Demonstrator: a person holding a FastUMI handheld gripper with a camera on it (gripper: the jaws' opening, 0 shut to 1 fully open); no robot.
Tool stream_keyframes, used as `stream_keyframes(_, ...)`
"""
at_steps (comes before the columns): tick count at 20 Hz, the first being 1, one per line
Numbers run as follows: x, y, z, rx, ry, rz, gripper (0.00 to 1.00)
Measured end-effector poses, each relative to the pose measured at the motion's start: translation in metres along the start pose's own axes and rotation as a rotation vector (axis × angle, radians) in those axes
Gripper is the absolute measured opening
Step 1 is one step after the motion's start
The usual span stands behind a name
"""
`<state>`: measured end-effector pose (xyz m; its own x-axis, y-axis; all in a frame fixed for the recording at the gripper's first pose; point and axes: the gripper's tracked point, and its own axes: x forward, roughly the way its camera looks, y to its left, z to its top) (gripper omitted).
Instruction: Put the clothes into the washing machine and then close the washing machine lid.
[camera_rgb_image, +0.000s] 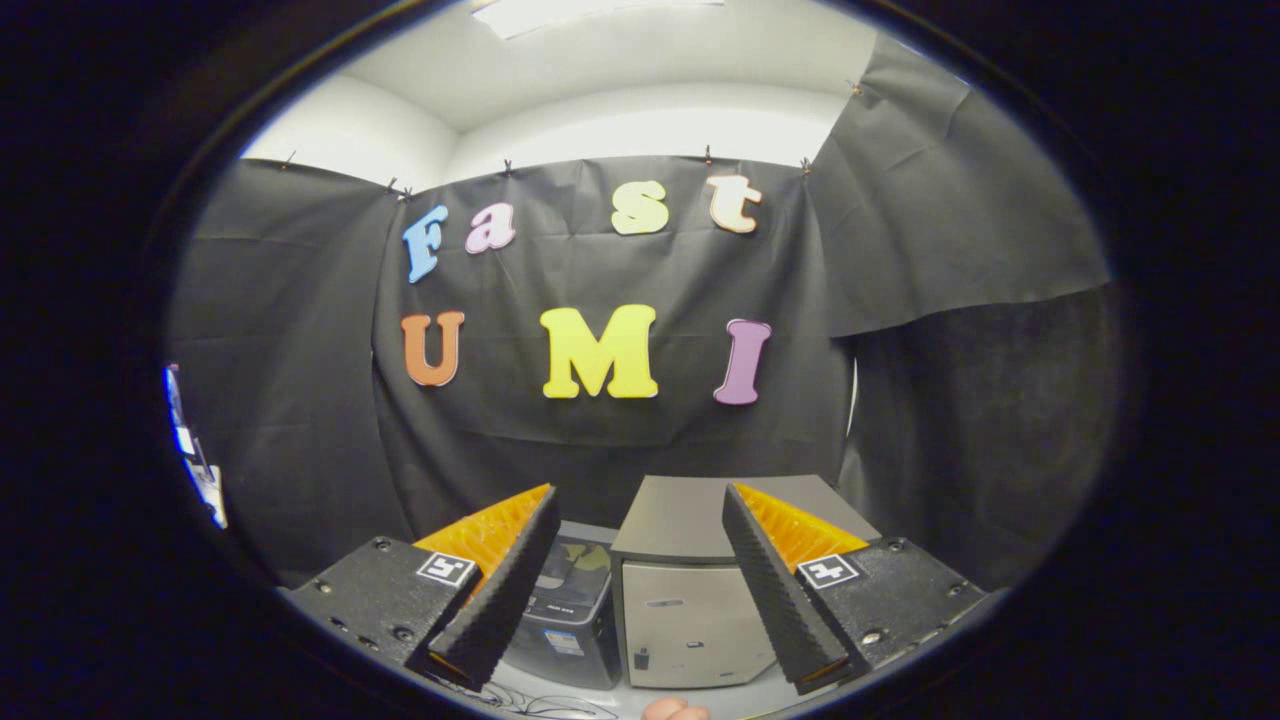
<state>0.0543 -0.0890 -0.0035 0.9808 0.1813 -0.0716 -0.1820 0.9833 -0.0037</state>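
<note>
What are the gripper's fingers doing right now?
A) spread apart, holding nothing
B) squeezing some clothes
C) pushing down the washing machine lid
A: the gripper has its fingers spread wide with nothing between them, and the two boxy machines, a grey one and a dark one, sit farther ahead.

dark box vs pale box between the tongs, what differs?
The dark box sits lower and shows an open top with something inside, too small to tell; the pale box stands taller with a flat closed grey lid. The dark box lies nearer the left finger, the pale one nearer the right finger. Both stand side by side beyond the open tongs.
</note>
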Motion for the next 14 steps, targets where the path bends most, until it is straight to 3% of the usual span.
stream_keyframes(14,-0.009,0.011,0.007,-0.037,-0.017,-0.048,1.0)
